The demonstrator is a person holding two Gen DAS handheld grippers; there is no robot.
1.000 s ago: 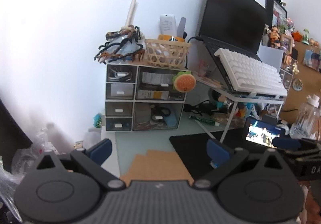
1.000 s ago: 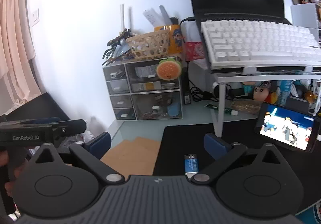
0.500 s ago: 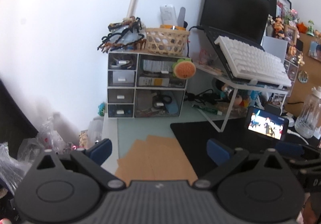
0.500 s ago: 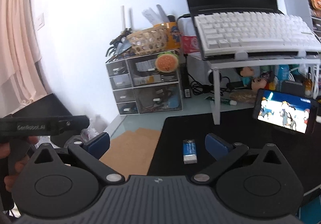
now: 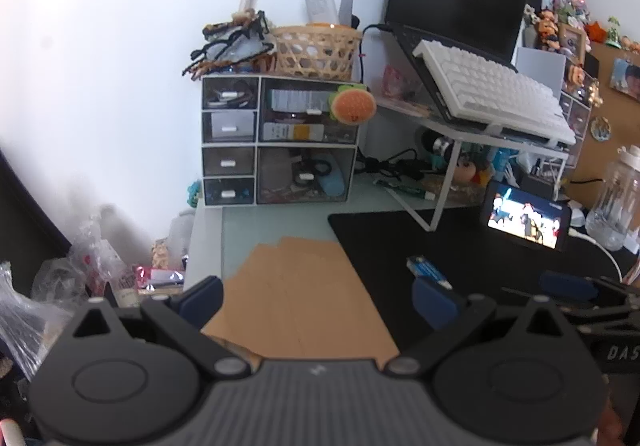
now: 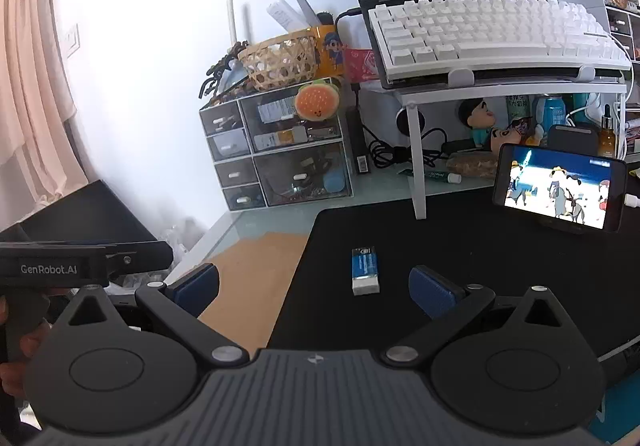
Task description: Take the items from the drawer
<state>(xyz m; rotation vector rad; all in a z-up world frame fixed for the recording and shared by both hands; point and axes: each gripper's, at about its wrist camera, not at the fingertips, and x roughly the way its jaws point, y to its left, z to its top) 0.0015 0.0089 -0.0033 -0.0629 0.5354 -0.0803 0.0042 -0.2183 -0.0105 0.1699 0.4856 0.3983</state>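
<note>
Drawers in the clear organizer point(image 6: 276, 150) at the counter's back-left corner all looked closed, though the fisheye view blurred their fronts. An eraser point(image 6: 365, 270) lay on the black mat point(image 6: 460, 246) near the front edge, possibly already taken out. The left gripper point(image 5: 316, 300) and right gripper point(image 6: 314, 288) hung well short of the organizer, jaws spread wide and empty. Judging by this, most of the task remained.

A white-framed drawer unit point(image 5: 279, 140) with clear fronts stands far left on the tabletop point(image 5: 276, 222) against the wall, every drawer closed. A blue-sleeved white eraser point(image 6: 364, 270) lies flat on the near black mat point(image 6: 460, 246).
</note>
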